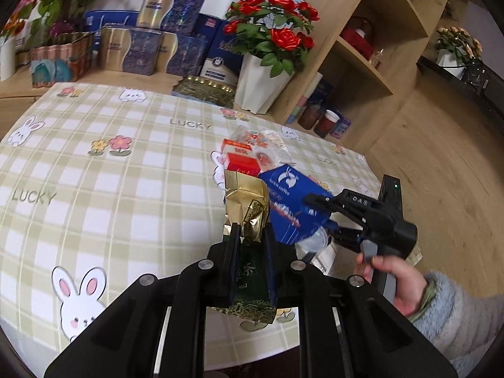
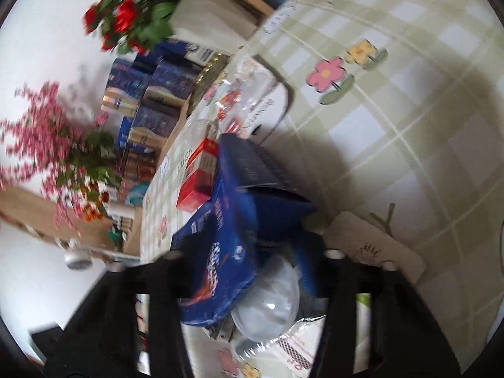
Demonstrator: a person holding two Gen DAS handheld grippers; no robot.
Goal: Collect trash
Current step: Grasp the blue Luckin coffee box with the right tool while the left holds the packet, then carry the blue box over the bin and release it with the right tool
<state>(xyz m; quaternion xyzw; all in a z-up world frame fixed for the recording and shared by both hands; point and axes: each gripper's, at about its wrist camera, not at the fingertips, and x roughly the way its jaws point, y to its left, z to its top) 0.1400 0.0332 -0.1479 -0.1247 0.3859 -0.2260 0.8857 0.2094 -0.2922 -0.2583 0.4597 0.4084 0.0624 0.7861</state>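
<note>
Trash pile at the table's 4 o'clock edge, both tongs engaged.

My left tongs were clenched on the gold-green tea pouch; its slick foil could slide out. My right tongs gripped the blue carton, which might sag or knock the red box off the table. Motion blur hid the right fingertips and the clear plastic beneath.

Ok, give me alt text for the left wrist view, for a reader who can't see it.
The left tool grips a gold and green foil tea packet above a checked rabbit-print tablecloth. To its right, the right tool reaches a blue carton in a heap with a red box and clear wrappers.
</note>
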